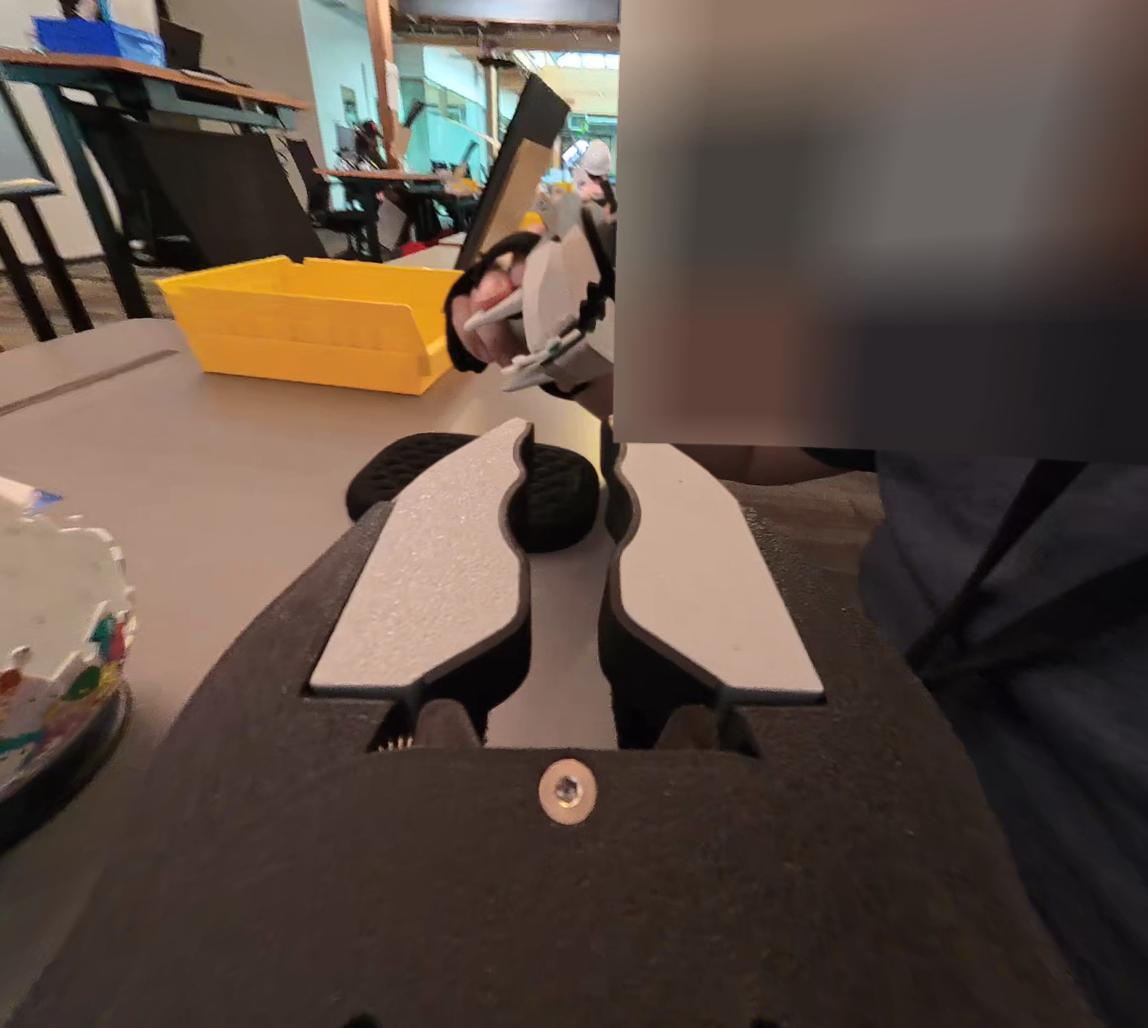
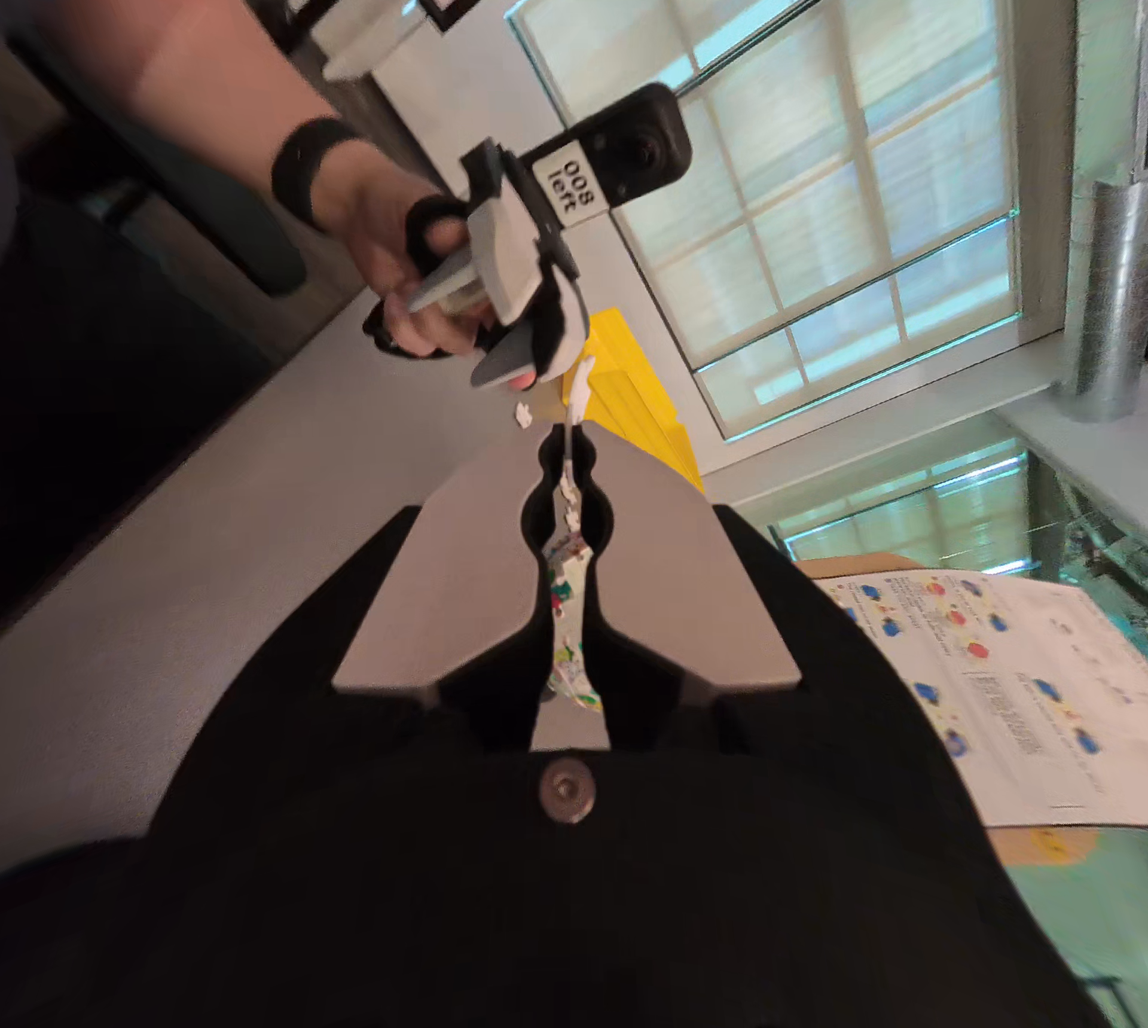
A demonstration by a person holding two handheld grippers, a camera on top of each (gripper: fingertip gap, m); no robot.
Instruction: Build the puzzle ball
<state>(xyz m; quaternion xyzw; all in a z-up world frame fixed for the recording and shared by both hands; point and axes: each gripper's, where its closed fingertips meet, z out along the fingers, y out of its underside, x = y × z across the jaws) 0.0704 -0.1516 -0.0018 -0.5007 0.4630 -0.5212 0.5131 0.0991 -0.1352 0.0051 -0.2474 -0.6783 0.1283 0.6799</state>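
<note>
The right hand-held gripper [image 2: 568, 495] pinches a thin, colourful printed curved puzzle piece [image 2: 568, 613] edge-on, so it could twist loose. The left hand-held gripper [image 1: 568, 476] hangs narrowly parted and empty, with the half-built white puzzle ball [image 1: 56, 644] on the grey counter [image 1: 217, 457] beside it.

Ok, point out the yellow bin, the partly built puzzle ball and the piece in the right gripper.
yellow bin [image 1: 310, 327]: left wrist view, front wall.
partly built puzzle ball [image 1: 56, 625]: left wrist view, its printed side.
puzzle piece [image 2: 571, 613]: right wrist view, printed strip between the fingers.
</note>
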